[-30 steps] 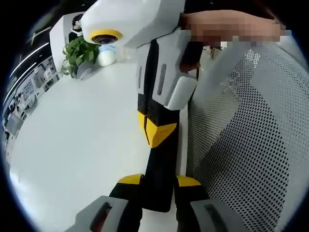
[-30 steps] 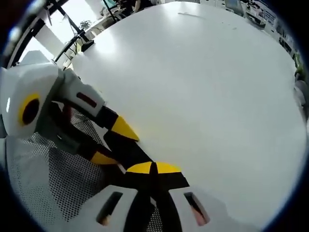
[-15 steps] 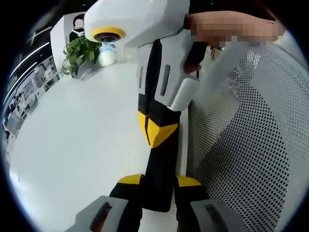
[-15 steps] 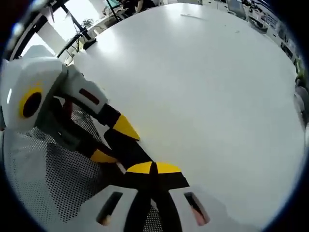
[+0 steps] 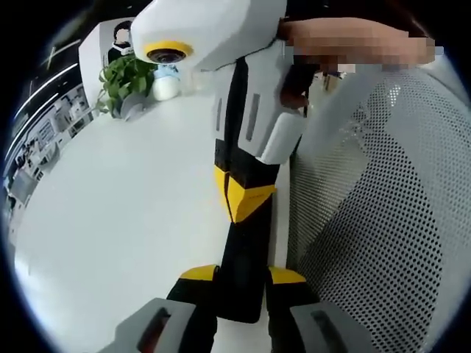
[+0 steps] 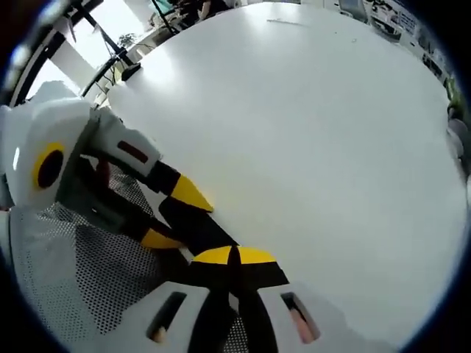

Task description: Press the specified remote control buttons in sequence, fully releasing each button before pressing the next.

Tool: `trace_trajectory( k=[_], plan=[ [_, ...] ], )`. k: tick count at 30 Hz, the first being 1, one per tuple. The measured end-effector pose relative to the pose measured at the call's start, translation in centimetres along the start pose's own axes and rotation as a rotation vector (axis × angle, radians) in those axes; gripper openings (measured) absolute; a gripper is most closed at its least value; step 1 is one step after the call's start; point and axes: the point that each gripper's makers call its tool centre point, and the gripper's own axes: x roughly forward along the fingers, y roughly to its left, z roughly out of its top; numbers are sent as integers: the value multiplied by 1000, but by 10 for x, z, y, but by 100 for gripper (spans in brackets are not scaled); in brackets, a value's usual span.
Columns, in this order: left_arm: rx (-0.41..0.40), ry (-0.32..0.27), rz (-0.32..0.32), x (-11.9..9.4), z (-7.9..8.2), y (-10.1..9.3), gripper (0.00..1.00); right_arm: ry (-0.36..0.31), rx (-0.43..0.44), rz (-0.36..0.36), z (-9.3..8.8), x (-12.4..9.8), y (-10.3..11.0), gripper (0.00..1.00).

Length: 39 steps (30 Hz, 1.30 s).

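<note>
left gripper [image 5: 241,278] clamps the near end of a long black remote [image 5: 243,250] running straight away over the white table [image 5: 110,213], right gripper [image 5: 237,198] tips pinched together on its top, plant [image 5: 121,81] far behind.

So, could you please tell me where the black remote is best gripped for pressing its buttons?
Probably at its near end, across the long edges, as the left gripper holds the remote: it is long and narrow, leaving its face free for the right gripper.

Smooth glossy white table [image 6: 309,125]; perforated mesh chair back [image 5: 383,198].
</note>
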Motion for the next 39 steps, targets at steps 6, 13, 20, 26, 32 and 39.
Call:
trace_trajectory(
  k=[6, 13, 20, 26, 32, 39],
  plan=[
    [-2, 2, 8, 0, 1, 1, 24, 6, -6, 25, -2, -2, 6, 0],
    [-4, 6, 15, 1, 1, 2, 25, 12, -55, 20, -2, -2, 9, 0],
    [-12, 0, 18, 0, 1, 3, 25, 23, -88, 17, -2, -1, 12, 0],
    [-13, -3, 17, 1, 1, 3, 25, 17, -93, -6, 0, -2, 7, 0],
    [-15, -5, 16, 0, 1, 3, 25, 11, -97, -14, -1, -1, 7, 0],
    [-21, -5, 19, 1, 2, 4, 26, 41, -280, -99, 0, 3, 10, 0]
  ],
)
